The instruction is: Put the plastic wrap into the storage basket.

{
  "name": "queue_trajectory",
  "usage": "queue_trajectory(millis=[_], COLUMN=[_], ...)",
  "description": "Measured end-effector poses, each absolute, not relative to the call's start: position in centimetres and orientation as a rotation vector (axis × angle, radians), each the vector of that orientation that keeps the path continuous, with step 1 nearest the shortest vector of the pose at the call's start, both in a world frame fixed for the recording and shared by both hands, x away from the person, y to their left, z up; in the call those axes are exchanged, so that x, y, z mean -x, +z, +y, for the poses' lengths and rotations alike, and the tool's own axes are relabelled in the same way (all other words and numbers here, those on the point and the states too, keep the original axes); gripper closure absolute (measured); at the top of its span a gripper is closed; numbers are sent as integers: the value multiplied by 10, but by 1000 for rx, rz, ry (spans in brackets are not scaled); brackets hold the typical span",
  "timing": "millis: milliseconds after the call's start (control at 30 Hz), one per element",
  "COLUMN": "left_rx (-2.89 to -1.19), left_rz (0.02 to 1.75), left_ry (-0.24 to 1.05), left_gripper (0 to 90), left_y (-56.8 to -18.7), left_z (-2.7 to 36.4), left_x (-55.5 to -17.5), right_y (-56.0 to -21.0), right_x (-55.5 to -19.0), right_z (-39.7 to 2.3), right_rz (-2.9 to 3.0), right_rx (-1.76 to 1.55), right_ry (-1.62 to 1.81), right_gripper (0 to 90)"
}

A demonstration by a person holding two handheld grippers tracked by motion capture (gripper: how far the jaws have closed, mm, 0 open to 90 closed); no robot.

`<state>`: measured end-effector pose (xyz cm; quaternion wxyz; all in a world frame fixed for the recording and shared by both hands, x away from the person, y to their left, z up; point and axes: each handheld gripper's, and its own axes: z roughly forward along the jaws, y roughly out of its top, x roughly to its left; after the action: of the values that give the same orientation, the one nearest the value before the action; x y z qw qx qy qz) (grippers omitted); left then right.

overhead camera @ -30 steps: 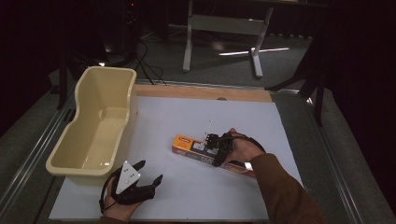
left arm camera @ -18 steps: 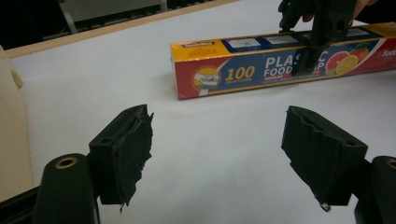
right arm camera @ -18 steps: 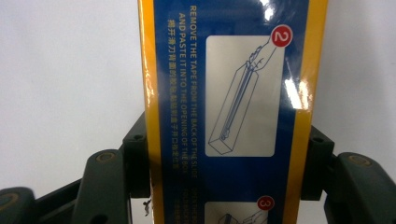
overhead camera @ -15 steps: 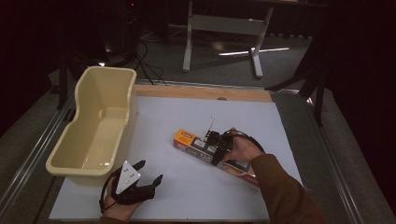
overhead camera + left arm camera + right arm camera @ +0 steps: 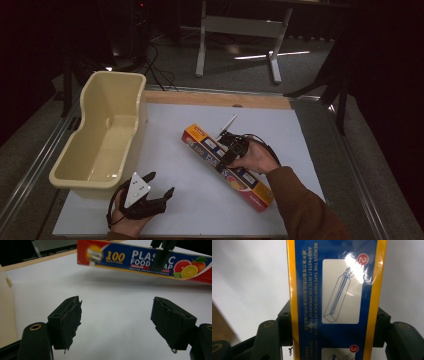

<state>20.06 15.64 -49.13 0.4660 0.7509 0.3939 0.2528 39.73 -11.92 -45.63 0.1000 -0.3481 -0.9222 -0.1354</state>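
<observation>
A long plastic food wrap box, blue and red with orange edges, runs diagonally over the white mat. My right gripper is shut on it near its middle, jaws pressing both long sides. In the right gripper view the box fills the gap between the right gripper's jaws. In the left gripper view the box hangs slightly above the mat, a shadow beneath it. My left gripper rests at the mat's near left, open with nothing in it; its own view shows the left gripper jaws wide apart.
A cream plastic tub stands at the left edge of the mat, close behind the left gripper. A wooden strip borders the mat's far side. Metal rails run along both table sides.
The box has come up a little off the mat in the right gripper, its far left end higher than before. The left gripper has stayed put.
</observation>
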Motion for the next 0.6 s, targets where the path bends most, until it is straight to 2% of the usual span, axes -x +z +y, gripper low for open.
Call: queue_trajectory(millis=[600], left_rx=[-1840], left_rz=[969], left_ry=[628], left_gripper=[239], left_y=[-491], left_z=[156], left_x=[-200], right_y=[-419], right_x=[-405], right_z=[-110], right_rz=[-2292], right_rx=[1150], right_ry=[-816], right_gripper=[390])
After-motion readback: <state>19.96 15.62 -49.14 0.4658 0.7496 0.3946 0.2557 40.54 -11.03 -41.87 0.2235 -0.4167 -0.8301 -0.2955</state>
